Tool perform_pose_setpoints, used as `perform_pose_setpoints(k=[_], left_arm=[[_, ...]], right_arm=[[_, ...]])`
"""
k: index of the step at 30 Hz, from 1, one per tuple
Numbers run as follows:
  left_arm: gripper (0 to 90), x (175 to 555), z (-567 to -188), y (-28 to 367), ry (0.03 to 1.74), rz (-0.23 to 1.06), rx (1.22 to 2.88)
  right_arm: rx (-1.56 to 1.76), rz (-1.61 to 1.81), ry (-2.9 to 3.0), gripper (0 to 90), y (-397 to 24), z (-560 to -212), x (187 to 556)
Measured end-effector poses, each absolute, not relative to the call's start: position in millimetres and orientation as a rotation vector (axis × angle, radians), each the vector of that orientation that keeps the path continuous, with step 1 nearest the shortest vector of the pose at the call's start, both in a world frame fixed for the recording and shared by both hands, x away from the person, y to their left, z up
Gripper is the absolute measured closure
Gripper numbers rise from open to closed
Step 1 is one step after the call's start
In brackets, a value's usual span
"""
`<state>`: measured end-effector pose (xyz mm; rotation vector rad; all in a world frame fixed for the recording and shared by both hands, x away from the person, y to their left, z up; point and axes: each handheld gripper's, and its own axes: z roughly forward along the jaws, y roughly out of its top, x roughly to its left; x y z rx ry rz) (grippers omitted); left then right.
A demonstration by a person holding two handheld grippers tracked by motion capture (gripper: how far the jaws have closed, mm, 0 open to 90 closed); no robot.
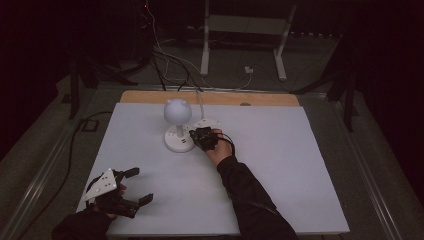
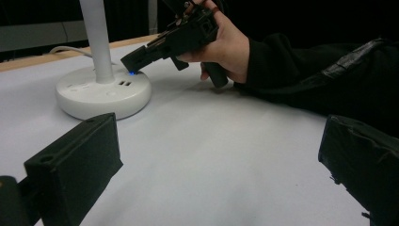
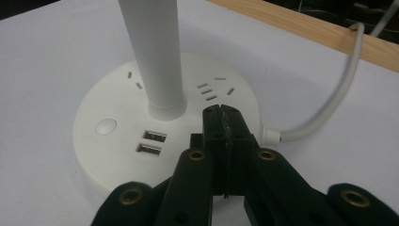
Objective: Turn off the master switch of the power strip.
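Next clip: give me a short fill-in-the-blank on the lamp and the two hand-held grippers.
1. The right hand-held gripper has its jaws ____ , tips over the lamp base.
2. The left hand-held gripper has its jaws ____ .
3. The base's colour is ____ .
4. A white ____ leaves the base toward the table's wooden edge.

Missing words: shut; open; white; cable

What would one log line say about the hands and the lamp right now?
right tool: shut, tip on round white lamp base | left tool: open, empty, over white table | lamp: upright
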<state>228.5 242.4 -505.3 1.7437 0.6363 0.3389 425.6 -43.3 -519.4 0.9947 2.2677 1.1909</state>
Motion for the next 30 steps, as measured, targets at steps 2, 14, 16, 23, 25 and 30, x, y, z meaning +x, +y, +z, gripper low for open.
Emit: perform_pose_setpoints(k=[2, 14, 16, 23, 25, 30], left_arm=[[0.2, 228.4, -505.3, 242.2, 0.636, 0.339, 1.746], [0.2, 228.2, -505.2, 241.7, 0.634, 0.339, 1.748], [0.2, 228.4, -505.3, 241.8, 0.634, 0.339, 1.749], [0.2, 228.5, -505.5, 241.8, 0.636, 0.339, 1.750], [0.2, 228.6, -505.5, 241.8, 0.636, 0.340, 1.751], [0.2, 228.8, -505.7, 241.9, 0.639, 0.339, 1.749]], right_arm=[[0.985, 1.171, 2.274, 90.0, -42.1, -518.5, 425.5], [0.948, 1.154, 2.284, 90.0, -41.8, -518.5, 425.2], [0.923, 1.125, 2.279, 90.0, -39.1, -517.9, 423.5], [0.868, 1.056, 2.297, 90.0, -35.1, -516.3, 423.1], [0.852, 1.030, 2.297, 90.0, -33.2, -515.6, 422.7], [0.852, 1.042, 2.296, 90.0, -34.2, -516.1, 422.9]])
